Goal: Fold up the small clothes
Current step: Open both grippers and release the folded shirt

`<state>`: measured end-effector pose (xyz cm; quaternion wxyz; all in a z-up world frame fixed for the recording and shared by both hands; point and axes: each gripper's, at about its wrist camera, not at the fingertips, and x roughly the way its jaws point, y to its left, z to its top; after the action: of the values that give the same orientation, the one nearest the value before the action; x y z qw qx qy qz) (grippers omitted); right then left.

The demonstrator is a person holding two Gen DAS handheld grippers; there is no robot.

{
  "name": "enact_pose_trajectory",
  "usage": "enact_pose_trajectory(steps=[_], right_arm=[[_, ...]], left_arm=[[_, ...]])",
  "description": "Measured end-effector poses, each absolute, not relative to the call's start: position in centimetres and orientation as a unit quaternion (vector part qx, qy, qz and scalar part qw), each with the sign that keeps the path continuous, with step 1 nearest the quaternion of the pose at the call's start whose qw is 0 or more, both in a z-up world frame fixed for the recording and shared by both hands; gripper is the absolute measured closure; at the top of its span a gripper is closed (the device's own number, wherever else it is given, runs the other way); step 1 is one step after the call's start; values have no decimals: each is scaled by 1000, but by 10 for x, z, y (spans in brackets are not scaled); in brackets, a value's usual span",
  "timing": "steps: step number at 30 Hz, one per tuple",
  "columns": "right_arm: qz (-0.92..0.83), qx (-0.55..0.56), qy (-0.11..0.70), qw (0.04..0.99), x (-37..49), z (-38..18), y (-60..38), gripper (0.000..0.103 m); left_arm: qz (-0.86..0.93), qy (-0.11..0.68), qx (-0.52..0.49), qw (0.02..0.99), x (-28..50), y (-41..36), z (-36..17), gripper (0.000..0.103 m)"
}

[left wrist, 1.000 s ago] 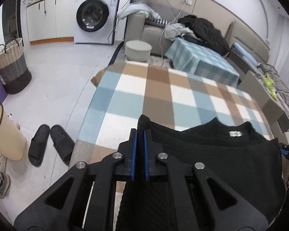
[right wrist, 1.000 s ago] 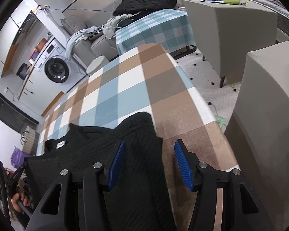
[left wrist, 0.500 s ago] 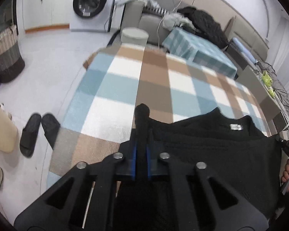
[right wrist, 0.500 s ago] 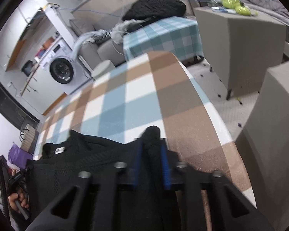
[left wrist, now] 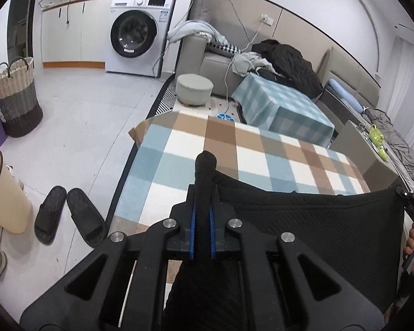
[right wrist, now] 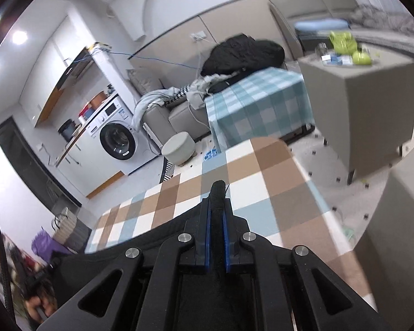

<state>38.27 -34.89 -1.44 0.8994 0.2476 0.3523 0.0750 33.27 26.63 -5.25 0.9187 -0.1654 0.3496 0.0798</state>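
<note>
the black knit top (left wrist: 303,220) hangs stretched between the two grippers in the lower half of both frames, lifted off the plaid-covered bench (left wrist: 179,149), its upper edge drawn into a taut line that sags a little in the middle. the left gripper (left wrist: 202,229) is pressed together on a bunched corner of the fabric, a rounded nub of cloth poking up past the blue pads toward the centre of the frame. the right gripper (right wrist: 217,241) is likewise pinched on its own corner, with a narrow roll of cloth standing up between its pads at lower centre. the fabric shows a fine ribbed or quilted weave, matte and fairly thick, so it looks soft and limp rather than stiff; judging by the mild sag, it is light enough to carry by two corners but will droop wherever it is unsupported. it does not look slippery or fragile, though a thick roll in the pads could creep out under a hard tug. the best holds seem to be the outer corners or shoulder seams, kept level, so the cloth lays down flat on the checked brown, blue and white covering without bunching.
</note>
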Motion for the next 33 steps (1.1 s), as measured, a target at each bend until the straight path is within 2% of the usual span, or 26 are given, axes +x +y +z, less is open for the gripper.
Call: enact_pose_trajectory(steps=[1, 3, 4, 8, 10, 13, 16, 24, 33], right_arm=[[67, 245, 361, 897, 388, -19, -346, 96], [51, 244, 385, 889, 395, -28, -343, 92], [44, 241, 404, 882, 399, -33, -341, 89], [43, 226, 416, 880, 387, -32, -343, 86], [47, 219, 412, 883, 376, -27, -345, 82], [61, 219, 412, 882, 351, -19, -351, 69], [73, 205, 425, 878, 321, -18, -354, 64], [85, 161, 473, 862, 231, -40, -346, 58], [124, 109, 490, 856, 168, -48, -326, 35]], left_arm=[[83, 357, -164, 916, 334, 266, -56, 98], [97, 377, -154, 908, 336, 266, -63, 90], [101, 387, -151, 904, 336, 266, -66, 84], [107, 389, -153, 902, 322, 265, -66, 54], [108, 384, -151, 905, 311, 262, -63, 46], [102, 379, -147, 908, 290, 254, -56, 43], [101, 375, -141, 911, 265, 240, -51, 32], [65, 394, -104, 911, 200, 179, -57, 22], [52, 414, -106, 903, 148, 132, -71, 22]])
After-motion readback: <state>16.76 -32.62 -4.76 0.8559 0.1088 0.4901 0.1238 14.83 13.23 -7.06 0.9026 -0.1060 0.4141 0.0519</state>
